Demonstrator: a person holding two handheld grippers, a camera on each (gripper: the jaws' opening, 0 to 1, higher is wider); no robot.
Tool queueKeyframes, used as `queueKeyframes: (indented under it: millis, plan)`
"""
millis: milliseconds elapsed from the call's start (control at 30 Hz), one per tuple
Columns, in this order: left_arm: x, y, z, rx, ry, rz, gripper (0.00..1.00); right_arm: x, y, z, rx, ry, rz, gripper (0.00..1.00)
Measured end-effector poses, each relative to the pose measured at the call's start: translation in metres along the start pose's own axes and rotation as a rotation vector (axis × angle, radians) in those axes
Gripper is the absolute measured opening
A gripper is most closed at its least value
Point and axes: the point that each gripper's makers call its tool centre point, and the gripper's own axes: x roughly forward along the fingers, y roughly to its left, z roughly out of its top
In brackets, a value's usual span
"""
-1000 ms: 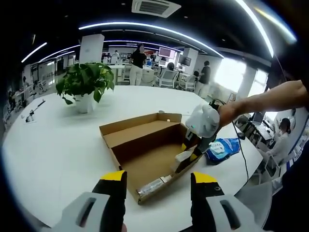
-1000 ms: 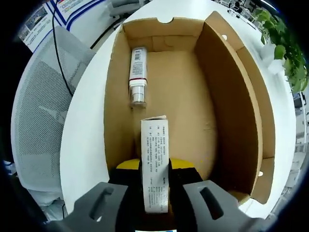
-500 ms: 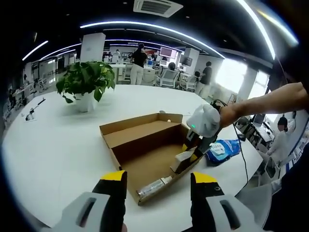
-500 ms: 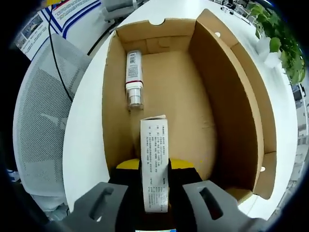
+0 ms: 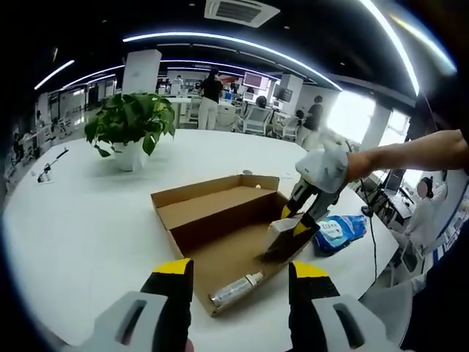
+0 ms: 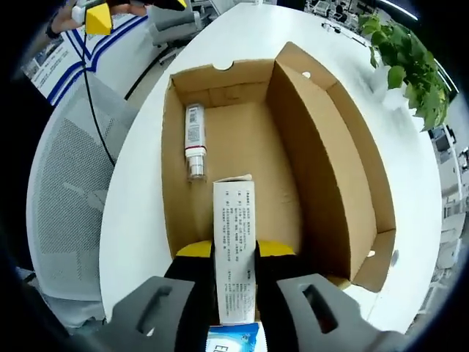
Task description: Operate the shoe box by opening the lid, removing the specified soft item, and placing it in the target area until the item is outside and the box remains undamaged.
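The brown shoe box (image 5: 212, 220) lies open on the white table, its lid (image 6: 330, 154) standing up along one side. Inside it lies a white tube (image 6: 194, 139), which also shows near the box's front corner (image 5: 234, 288). My right gripper (image 6: 234, 253) is shut on a small white printed carton (image 6: 234, 213) and holds it above the box's near end; the left gripper view has that gripper (image 5: 293, 224) over the box's right edge. My left gripper (image 5: 242, 282) is open and holds nothing, short of the box. A blue soft wipes packet (image 5: 339, 231) lies on the table right of the box.
A potted plant (image 5: 132, 128) stands at the back left of the white table (image 5: 88, 220). A mesh office chair (image 6: 66, 213) sits beside the table's edge. The blue packet's edge (image 6: 231, 339) shows under my right gripper. People stand at desks far behind.
My right gripper has risen with the white carton, up from inside the box to above its edge. The tube and box have stayed put, and my left gripper has held still.
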Motion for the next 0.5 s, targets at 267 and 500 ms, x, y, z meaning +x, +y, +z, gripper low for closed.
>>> queueKeyframes:
  millis: [267, 500]
  plan:
    - [0.004, -0.002, 0.007, 0.011, -0.005, -0.008, 0.53, -0.029, -0.011, 0.016, -0.022, -0.038, -0.044, 0.18]
    - [0.009, -0.007, 0.009, 0.029, -0.001, -0.023, 0.53, -0.050, -0.011, 0.018, -0.031, -0.054, -0.068, 0.18]
